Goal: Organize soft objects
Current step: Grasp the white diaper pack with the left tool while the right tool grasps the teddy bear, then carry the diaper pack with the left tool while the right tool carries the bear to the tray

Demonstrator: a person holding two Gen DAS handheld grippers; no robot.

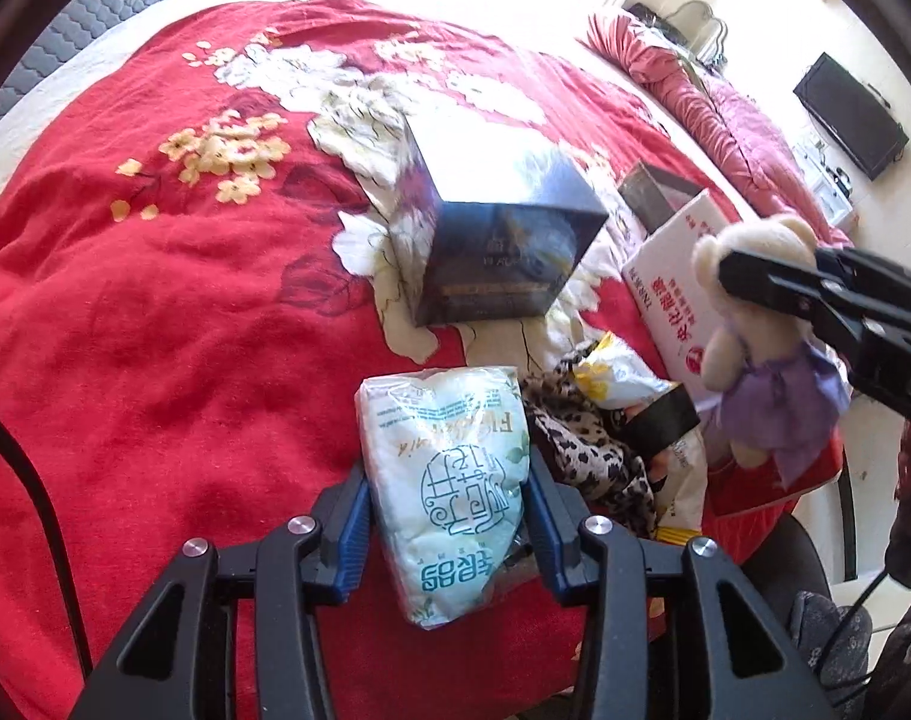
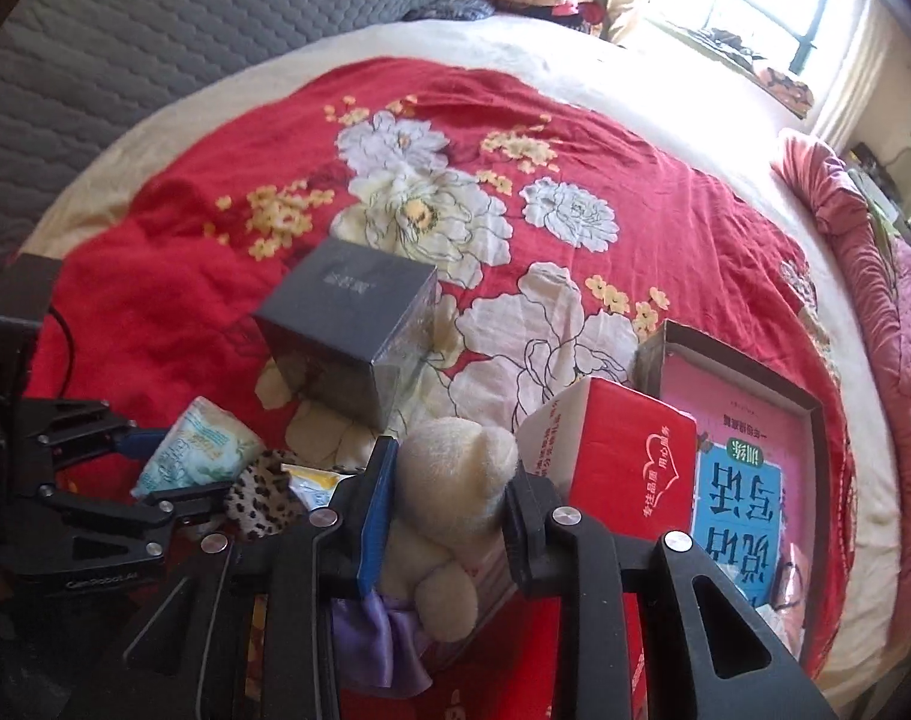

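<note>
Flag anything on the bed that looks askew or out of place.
The dark box sits tilted on the red floral blanket, one corner raised. The red-and-white carton leans against the open box holding a book.

A box (image 1: 503, 240) stands on the bedspread (image 1: 155, 300), behind the tissue pack (image 1: 449, 480) and leopard cloth (image 1: 581, 450).

Bright daylight throughout, pouring in from a window (image 2: 749, 6) at upper right of the right wrist view and blown out to white there. Pale bedding beneath it washed out by glare. Strong fisheye bending, with a dark rounded vignette at every corner. Glossy sheen on the dark box (image 1: 503, 222). Soft shadows under the near objects. Slight blur and smeared detail toward the edges.
</note>
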